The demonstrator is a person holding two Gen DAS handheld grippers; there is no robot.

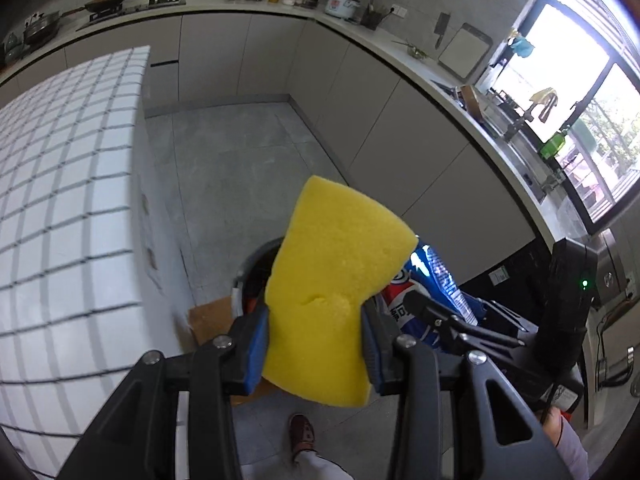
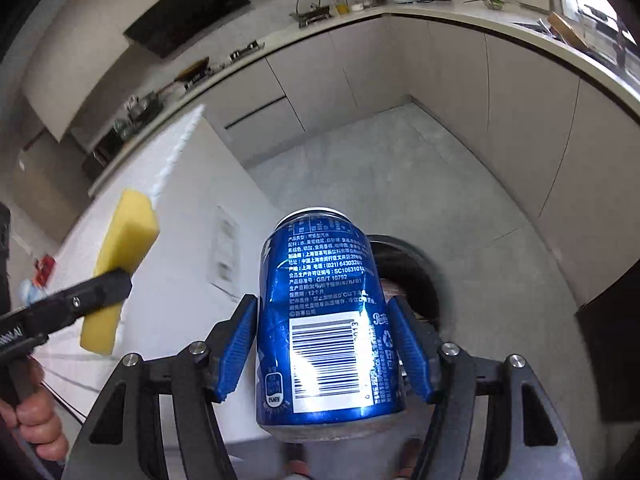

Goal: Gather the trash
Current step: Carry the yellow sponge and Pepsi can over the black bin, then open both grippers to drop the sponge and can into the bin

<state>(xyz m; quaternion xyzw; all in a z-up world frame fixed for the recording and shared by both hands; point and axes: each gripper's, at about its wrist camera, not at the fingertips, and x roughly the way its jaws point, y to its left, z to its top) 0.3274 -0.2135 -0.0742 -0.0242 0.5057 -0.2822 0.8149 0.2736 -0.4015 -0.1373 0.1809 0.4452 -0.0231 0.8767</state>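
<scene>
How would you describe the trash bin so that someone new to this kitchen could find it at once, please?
Start at the white tiled island and look down to the grey floor beside its end. There stands the trash bin, round, grey-rimmed and dark inside. It is the only open container on the floor, just beyond the blue can.

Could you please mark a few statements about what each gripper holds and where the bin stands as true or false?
1. The left gripper is clamped on a yellow sponge. True.
2. The right gripper holds a green glass bottle. False: it grips a blue drink can, barcode facing the camera.
3. The round trash bin stands on the kitchen floor, beyond the held items. True.
4. The sponge already lies inside the bin. False: it is held between the left gripper's pads, in the air.
5. The can is crushed flat. False: it keeps its round shape, with only slight dents.
</scene>
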